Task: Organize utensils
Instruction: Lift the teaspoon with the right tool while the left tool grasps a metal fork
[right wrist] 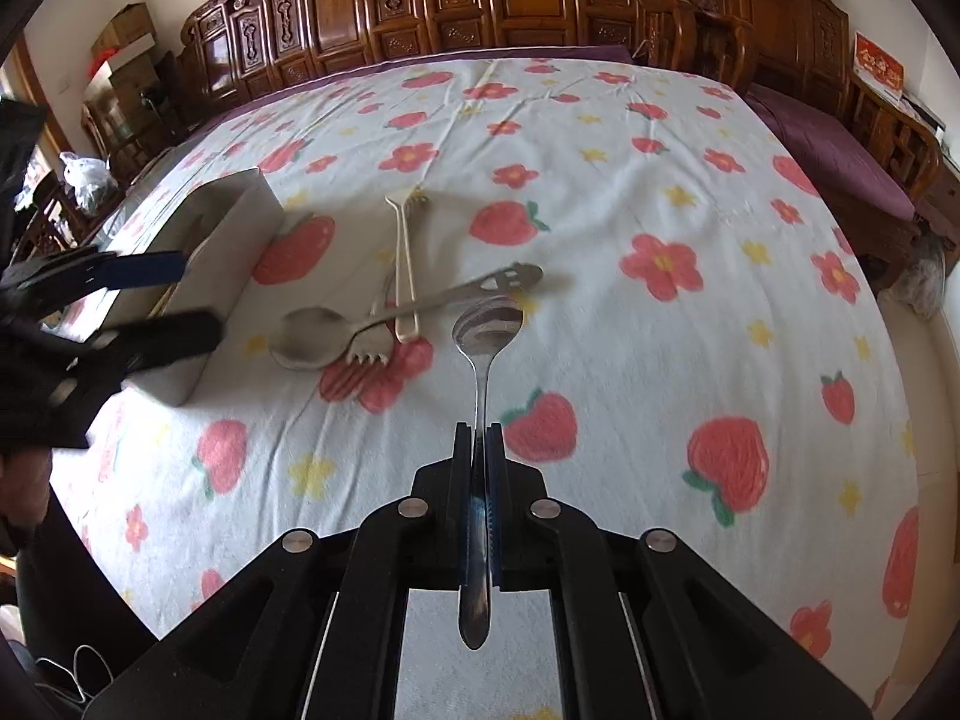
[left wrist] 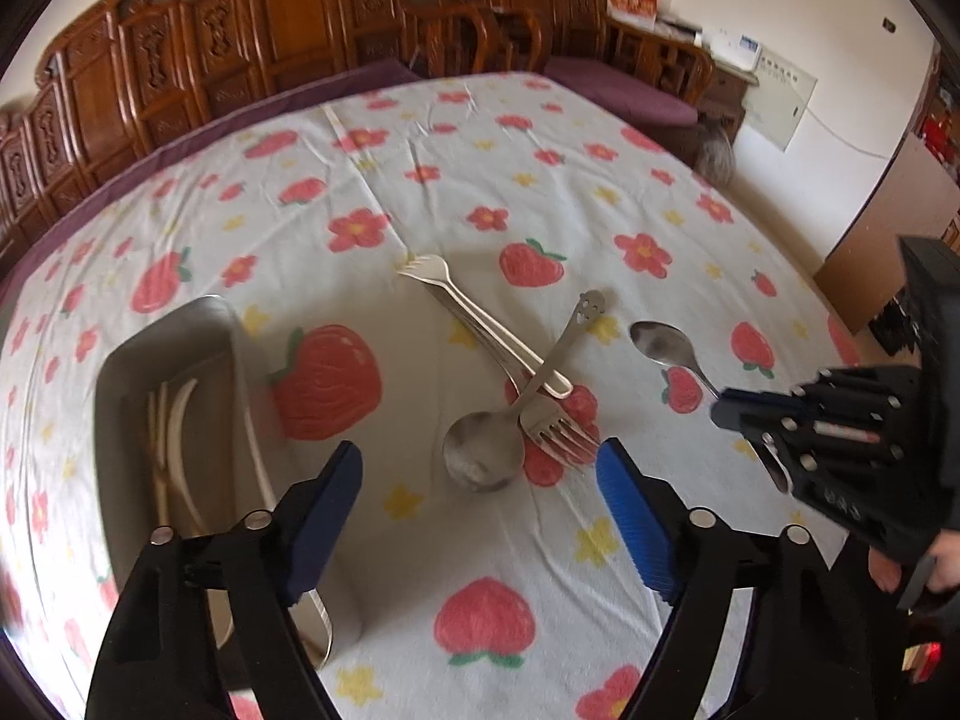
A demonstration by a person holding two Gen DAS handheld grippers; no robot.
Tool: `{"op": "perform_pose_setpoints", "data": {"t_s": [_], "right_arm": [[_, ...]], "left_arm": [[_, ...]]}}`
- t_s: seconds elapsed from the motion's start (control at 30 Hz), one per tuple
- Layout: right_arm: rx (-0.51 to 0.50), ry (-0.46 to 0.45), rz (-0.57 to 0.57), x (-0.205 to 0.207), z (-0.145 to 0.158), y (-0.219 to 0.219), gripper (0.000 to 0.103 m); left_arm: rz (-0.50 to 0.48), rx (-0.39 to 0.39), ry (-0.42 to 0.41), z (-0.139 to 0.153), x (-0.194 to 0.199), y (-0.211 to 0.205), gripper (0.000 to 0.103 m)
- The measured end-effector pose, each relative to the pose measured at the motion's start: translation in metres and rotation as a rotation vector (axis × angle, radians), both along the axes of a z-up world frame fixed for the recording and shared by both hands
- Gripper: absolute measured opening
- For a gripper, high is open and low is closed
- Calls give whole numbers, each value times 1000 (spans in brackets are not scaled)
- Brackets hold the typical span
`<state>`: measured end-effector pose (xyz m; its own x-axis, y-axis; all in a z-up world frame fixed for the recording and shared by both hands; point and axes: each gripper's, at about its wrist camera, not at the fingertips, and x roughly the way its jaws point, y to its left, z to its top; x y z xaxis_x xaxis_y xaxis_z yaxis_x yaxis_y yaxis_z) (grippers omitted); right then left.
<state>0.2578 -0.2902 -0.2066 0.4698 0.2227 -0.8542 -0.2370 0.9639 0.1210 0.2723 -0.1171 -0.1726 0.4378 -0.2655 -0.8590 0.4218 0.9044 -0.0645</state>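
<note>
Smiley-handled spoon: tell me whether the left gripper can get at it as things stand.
Probably yes. The left gripper is open and empty, just short of the smiley-handled spoon, whose bowl lies bare on the cloth. Its handle crosses two forks, so go for the bowl end.

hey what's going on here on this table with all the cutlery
A person is sorting utensils with two handheld grippers. The right gripper is shut on a spoon, holding it by the handle above the cloth. The left gripper is open and empty beside a metal tray that already holds some utensils. Two forks and a smiley-handled spoon lie crossed on the strawberry tablecloth.
</note>
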Motion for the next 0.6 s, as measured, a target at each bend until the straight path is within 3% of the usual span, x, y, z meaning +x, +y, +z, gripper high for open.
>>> {"op": "perform_pose_setpoints", "data": {"t_s": [0.27, 0.6], "right_arm": [[20, 5, -20, -9, -10, -13, 5], [54, 5, -35, -15, -13, -23, 5]], "left_arm": [[3, 18, 174, -25, 40, -10, 69], [-10, 79, 269, -51, 57, -19, 53]]}}
